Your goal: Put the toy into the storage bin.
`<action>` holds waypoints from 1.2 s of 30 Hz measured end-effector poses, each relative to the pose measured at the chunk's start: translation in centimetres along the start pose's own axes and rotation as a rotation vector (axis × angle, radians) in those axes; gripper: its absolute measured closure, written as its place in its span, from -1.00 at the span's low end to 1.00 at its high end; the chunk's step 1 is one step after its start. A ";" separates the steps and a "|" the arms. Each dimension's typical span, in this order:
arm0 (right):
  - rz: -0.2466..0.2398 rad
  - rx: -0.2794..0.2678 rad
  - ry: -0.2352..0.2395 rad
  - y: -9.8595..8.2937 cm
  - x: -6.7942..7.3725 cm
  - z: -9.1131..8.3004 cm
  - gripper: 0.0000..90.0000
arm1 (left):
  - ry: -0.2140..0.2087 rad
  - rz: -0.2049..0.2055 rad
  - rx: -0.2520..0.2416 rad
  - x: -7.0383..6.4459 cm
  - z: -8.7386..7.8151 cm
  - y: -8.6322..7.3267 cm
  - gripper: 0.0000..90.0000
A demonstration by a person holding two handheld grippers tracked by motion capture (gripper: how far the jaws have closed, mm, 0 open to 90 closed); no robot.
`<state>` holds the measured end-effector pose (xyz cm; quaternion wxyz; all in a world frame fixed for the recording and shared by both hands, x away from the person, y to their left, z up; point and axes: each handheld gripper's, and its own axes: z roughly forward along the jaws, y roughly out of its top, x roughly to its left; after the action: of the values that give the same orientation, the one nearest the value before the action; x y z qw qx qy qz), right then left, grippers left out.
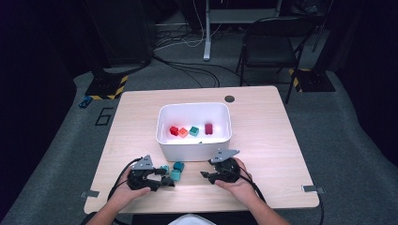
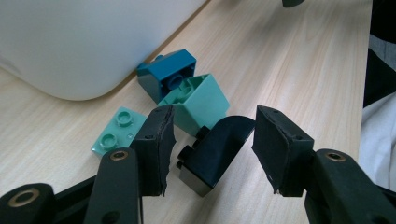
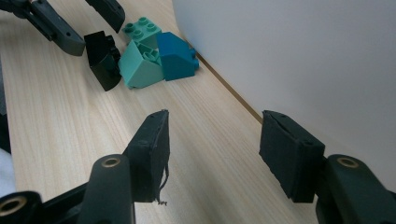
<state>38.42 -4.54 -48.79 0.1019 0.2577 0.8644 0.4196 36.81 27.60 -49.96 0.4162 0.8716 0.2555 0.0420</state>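
Note:
My left gripper (image 2: 213,122) is open, its jaws standing on either side of a black brick (image 2: 211,156) that lies on the wooden table without being squeezed. Just beyond it lie a light green sloped brick (image 2: 200,103), a dark teal brick (image 2: 169,74) and a flat green brick (image 2: 116,131), all close to the white bin (image 2: 70,42). In the high view the left gripper (image 1: 165,178) sits by this cluster (image 1: 176,170). My right gripper (image 3: 215,119) is open with bare table between its jaws, beside the bin wall (image 3: 303,56). It points left at the bricks (image 3: 140,65).
The white bin (image 1: 162,140) in the middle of the table (image 1: 267,140) holds a red (image 1: 173,131), an orange (image 1: 183,132), a teal (image 1: 194,131) and a dark red brick (image 1: 208,128). A black chair (image 1: 270,47) and cables stand on the floor behind.

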 end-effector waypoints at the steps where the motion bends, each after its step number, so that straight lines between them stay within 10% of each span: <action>1: -0.007 0.000 -0.001 0.0 -0.1 0.0 -0.06 | -0.001 0.003 0.007 -0.1 0.2 0.0 0.07; 19: 0.003 0.004 -0.006 -0.1 -0.1 0.1 -0.06 | 0.004 0.028 0.089 0.0 0.7 -0.4 0.45; 36: 0.001 0.009 -0.008 -0.3 -0.3 0.2 -0.06 | -0.024 -0.007 0.033 -0.3 -1.0 1.5 0.47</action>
<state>38.66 -4.68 -49.17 0.1041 0.2604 0.8657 0.4147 36.85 27.33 -48.13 0.4049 0.8779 0.2543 0.0258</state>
